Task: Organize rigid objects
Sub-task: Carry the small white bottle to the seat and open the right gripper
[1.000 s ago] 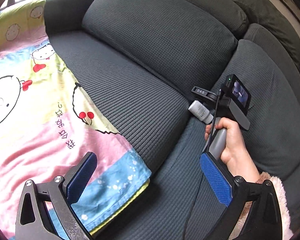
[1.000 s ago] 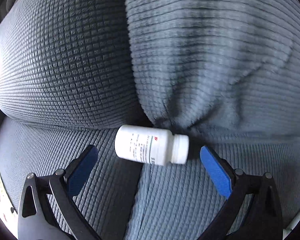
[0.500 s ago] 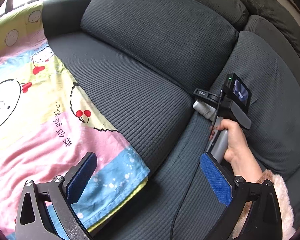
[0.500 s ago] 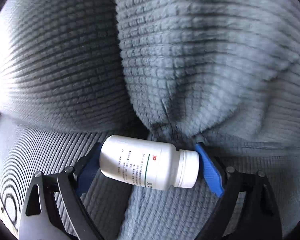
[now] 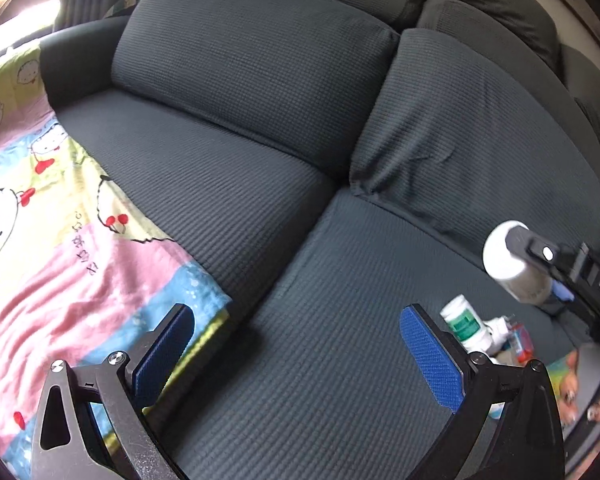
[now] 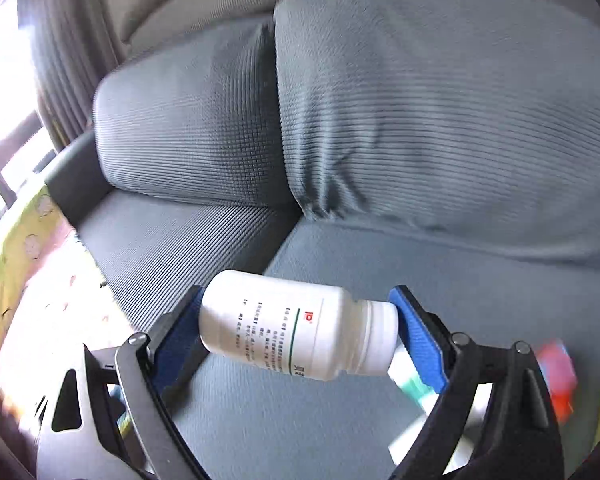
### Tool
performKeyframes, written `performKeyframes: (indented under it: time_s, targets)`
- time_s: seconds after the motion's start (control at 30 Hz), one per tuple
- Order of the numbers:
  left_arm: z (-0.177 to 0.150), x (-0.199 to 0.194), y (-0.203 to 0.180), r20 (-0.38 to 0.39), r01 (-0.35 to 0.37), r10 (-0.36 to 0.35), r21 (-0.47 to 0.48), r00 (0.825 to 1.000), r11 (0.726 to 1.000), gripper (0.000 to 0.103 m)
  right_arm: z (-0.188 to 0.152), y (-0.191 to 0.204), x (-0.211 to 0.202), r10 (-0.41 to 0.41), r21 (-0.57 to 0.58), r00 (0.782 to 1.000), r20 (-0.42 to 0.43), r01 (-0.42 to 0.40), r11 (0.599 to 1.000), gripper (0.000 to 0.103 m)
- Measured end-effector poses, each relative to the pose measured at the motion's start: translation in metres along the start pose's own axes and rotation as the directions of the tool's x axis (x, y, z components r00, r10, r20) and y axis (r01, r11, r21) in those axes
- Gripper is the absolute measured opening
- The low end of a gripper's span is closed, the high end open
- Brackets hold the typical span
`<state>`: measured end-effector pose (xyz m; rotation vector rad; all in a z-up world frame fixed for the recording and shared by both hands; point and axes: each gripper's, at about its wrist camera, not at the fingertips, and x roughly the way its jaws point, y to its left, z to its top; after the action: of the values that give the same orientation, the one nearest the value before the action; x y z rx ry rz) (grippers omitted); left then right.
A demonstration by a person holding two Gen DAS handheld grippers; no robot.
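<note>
The right tool [image 6: 298, 324] grips a white bottle [image 6: 296, 326] end to end, long axis crosswise between its pads (cap rightward). Other bottles [image 5: 466, 326] lie below-right. The left tool [image 5: 296, 354] gapes empty.

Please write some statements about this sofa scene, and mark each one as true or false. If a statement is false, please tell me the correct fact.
1. The right gripper holds a white bottle end to end, base on one pad and cap on the other. True.
2. The white bottle lies on the sofa seat. False: it is in the air, clear of the seat.
3. The left gripper holds a green-labelled bottle. False: its jaws are open and empty; that bottle lies on the seat beyond one finger.
4. A cartoon-print blanket covers part of the seat. True.
5. The white bottle has no cap. False: a white cap closes it.
</note>
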<state>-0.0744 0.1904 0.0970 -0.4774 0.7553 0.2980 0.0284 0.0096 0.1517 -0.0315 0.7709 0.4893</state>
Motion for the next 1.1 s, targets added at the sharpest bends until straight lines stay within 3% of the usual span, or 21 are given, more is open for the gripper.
performKeyframes:
  time_s: [0.17,0.27,0.33,0.5,0.63,0.83,0.93,1.1]
  targets:
    - [-0.023,0.005,-0.035,-0.079,0.112,-0.107,0.057,0.991,0.992,0.103,-0.069,-0.025,-0.067,-0.056,-0.002,0.998,0.006,0.056,0.998,0.091]
    - [-0.038,0.007,-0.061,-0.120,0.162,-0.150,0.101,0.981,0.982,0.103,-0.086,-0.044,-0.047,-0.081,-0.071,0.996,-0.027,0.079,0.994,0.090]
    - [-0.050,0.008,-0.080,-0.144,0.191,-0.170,0.147,0.975,0.971,0.103,-0.106,-0.057,-0.045,-0.102,-0.055,0.994,-0.044,0.100,0.993,0.091]
    - [-0.084,0.014,-0.107,-0.184,0.192,-0.152,0.220,0.971,0.956,0.103,-0.154,-0.084,-0.042,-0.172,-0.029,0.975,-0.138,0.169,0.985,0.091]
    - [-0.099,0.015,-0.116,-0.212,0.229,-0.183,0.216,0.960,0.949,0.103,-0.171,-0.090,-0.034,-0.198,-0.109,0.967,-0.163,0.181,0.977,0.091]
    - [-0.114,0.018,-0.138,-0.223,0.253,-0.197,0.256,0.955,0.933,0.103,-0.184,-0.114,-0.022,-0.221,-0.079,0.942,-0.254,0.208,0.975,0.092]
    - [-0.119,0.016,-0.148,-0.237,0.308,-0.249,0.260,0.939,0.915,0.103,-0.181,-0.124,-0.026,-0.225,-0.064,0.943,-0.245,0.216,0.974,0.092]
    - [-0.121,0.010,-0.163,-0.241,0.380,-0.322,0.254,0.915,0.890,0.103,-0.181,-0.138,-0.024,-0.270,-0.037,0.928,-0.258,0.270,0.962,0.092]
